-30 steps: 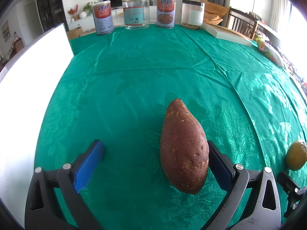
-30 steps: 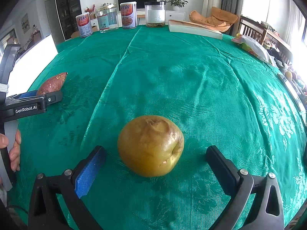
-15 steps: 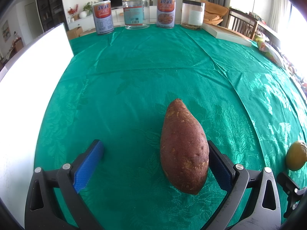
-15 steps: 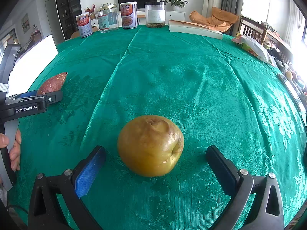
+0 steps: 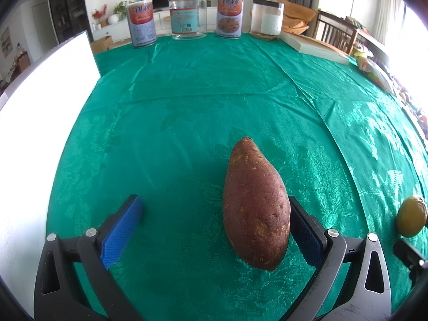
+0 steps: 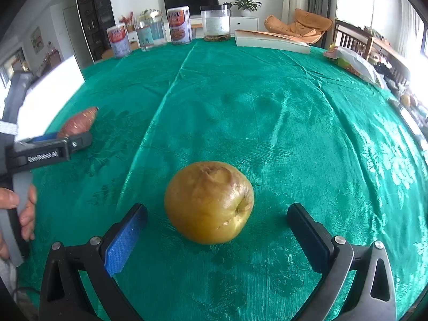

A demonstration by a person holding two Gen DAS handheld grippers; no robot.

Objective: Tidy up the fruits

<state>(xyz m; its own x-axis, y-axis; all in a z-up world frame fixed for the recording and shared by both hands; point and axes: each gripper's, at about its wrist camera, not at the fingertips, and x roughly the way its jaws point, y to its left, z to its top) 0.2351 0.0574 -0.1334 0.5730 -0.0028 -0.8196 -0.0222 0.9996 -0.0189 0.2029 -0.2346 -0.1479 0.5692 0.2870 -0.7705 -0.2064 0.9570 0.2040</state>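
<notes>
A reddish-brown sweet potato (image 5: 255, 208) lies on the green tablecloth between the fingers of my left gripper (image 5: 214, 222), which is open; the potato rests against the right pad, with a wide gap to the left pad. A bruised yellow apple (image 6: 209, 202) sits on the cloth between the fingers of my right gripper (image 6: 217, 227), open, with neither pad touching it. The apple (image 5: 411, 216) also shows at the right edge of the left wrist view. In the right wrist view the sweet potato (image 6: 78, 123) and the hand-held left gripper body appear at far left.
Two tins, a glass jar (image 5: 187, 16) and a clear tub (image 5: 267, 17) stand along the table's far edge. A flat white box (image 6: 271, 43) lies far right, a white board (image 5: 40, 101) at the left edge. Bags and clutter line the right side.
</notes>
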